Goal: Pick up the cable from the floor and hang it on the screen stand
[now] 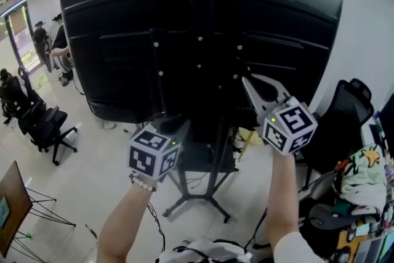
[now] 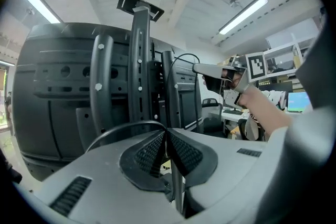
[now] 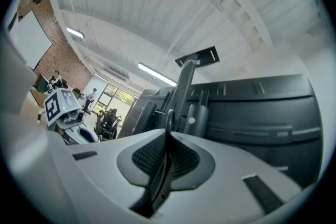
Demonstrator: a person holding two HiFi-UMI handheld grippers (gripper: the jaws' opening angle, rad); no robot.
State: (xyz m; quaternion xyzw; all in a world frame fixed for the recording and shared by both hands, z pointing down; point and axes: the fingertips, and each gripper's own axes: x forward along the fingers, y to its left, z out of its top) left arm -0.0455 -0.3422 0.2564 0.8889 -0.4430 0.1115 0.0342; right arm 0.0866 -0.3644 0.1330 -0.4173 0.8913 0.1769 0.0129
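The back of a large black screen [image 1: 123, 40] fills the head view, with the stand's upright column [image 1: 203, 40] running down its middle. My left gripper [image 1: 184, 126] is low and just left of the column, shut on a thin black cable [image 2: 123, 126] that arcs out to the left of its jaws [image 2: 166, 131]. My right gripper [image 1: 245, 80] is higher, right of the column, tips close to the screen's back. It is shut on the cable [image 3: 167, 115], which runs up between its pads [image 3: 168, 131]. The column [image 3: 184, 92] stands right behind.
The stand's legs [image 1: 197, 197] spread on the floor below, with loose cables [image 1: 154, 218] beside them. Office chairs stand at the left [image 1: 46, 126] and right [image 1: 345, 114]. A cluttered desk [image 1: 363, 188] is at the right edge. People [image 1: 58, 46] stand far left.
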